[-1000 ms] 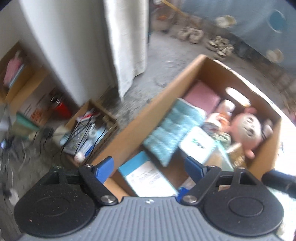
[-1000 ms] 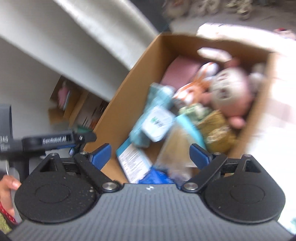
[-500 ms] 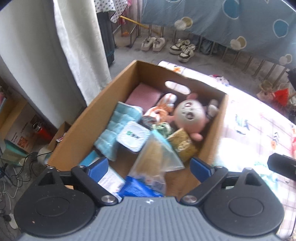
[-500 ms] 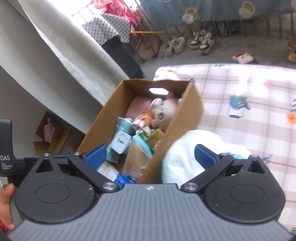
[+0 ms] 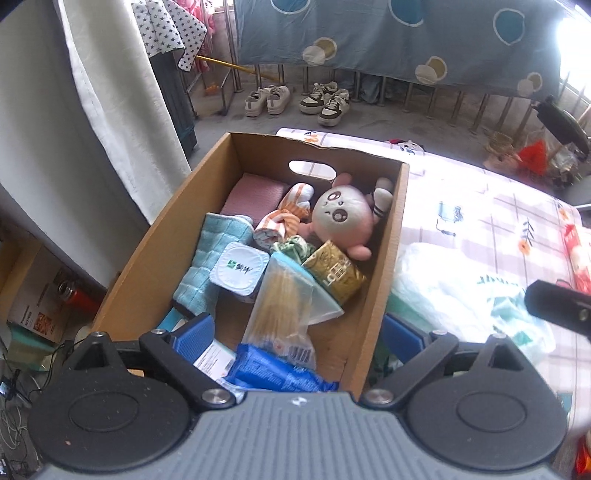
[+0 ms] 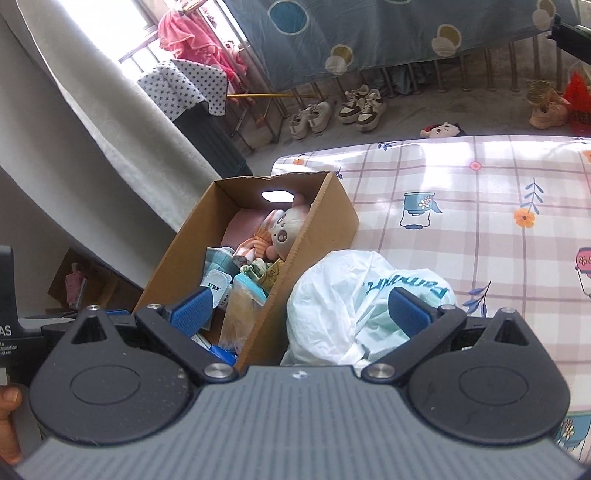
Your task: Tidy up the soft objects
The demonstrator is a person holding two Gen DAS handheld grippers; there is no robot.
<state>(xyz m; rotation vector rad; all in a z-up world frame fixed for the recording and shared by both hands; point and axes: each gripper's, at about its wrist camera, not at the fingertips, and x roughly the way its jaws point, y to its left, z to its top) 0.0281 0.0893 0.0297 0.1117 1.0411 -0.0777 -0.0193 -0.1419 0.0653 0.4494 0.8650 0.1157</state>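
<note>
An open cardboard box [image 5: 391, 236] [image 6: 328, 221] sits at the left edge of a checked bed sheet [image 6: 480, 206]. Inside lie a pink plush doll [image 5: 343, 218] [image 6: 282, 230], a teal towel [image 5: 210, 254], a pink cloth [image 5: 255, 195], an orange striped soft toy [image 5: 284, 218], packets and a gold pouch [image 5: 336, 273]. A white plastic bag [image 6: 354, 299] [image 5: 454, 288] lies right of the box. My left gripper [image 5: 295, 339] is open and empty above the box's near end. My right gripper [image 6: 301, 312] is open and empty over the box wall and bag.
Shoes [image 5: 295, 98] stand on the grey floor beyond the bed, under a hanging blue sheet [image 5: 388, 33]. A white curtain [image 5: 110, 92] hangs left. Low boxes with clutter [image 5: 37, 306] sit on the floor at the left. A small toy [image 6: 441, 129] lies on the floor.
Both grippers have pulled back and up from the box, so the whole box, the bed and the white bag have come into view. Both stay open and empty.
</note>
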